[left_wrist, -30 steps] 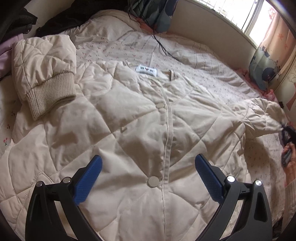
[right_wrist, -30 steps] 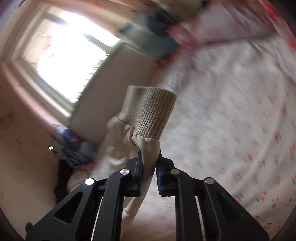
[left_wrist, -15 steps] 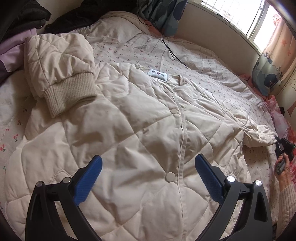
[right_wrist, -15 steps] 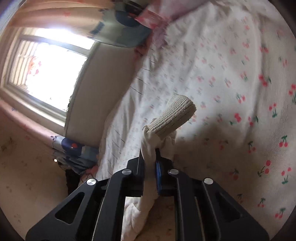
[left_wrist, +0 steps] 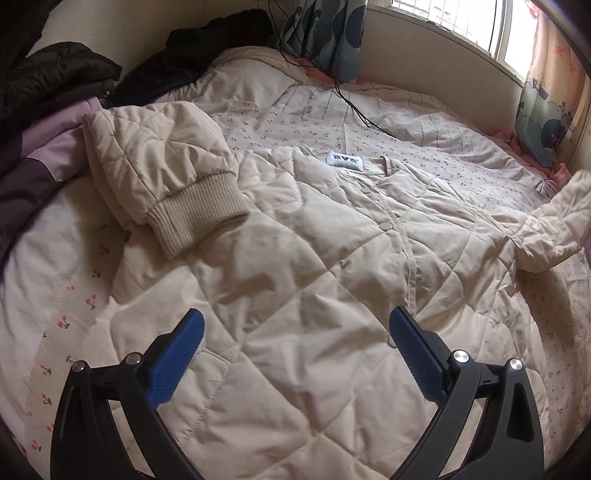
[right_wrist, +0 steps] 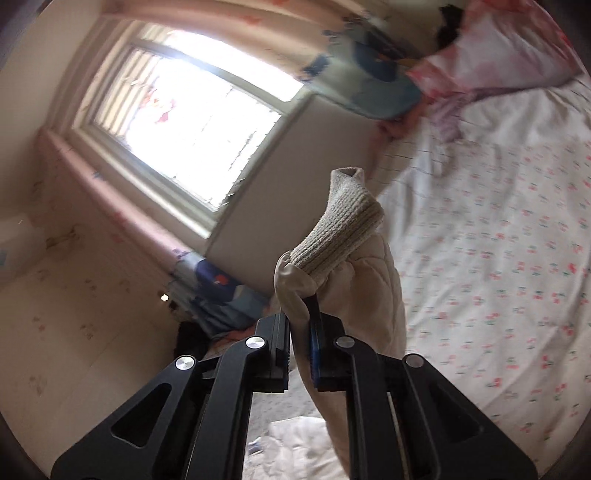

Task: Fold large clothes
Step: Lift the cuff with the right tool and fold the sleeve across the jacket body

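A cream quilted jacket [left_wrist: 295, 280] lies front up across the bed [left_wrist: 66, 306], filling the middle of the left wrist view. Bare cherry-print sheet shows along the lower left and at the far right edge. Dark clothes [left_wrist: 59, 81] crowd the upper left corner; a window [left_wrist: 461, 18] and its ledge run along the upper right. One sleeve [left_wrist: 162, 173] is folded in over the jacket's chest at centre left, ribbed cuff down. The left claw [left_wrist: 295, 332] hangs released, blue pads spread wide above the lower front, gripping nothing. In the right wrist view, the right claw [right_wrist: 299, 350] is clenched on the other sleeve [right_wrist: 354, 280] just below its ribbed cuff [right_wrist: 343, 232], lifted clear of the sheet, with the window at upper left.
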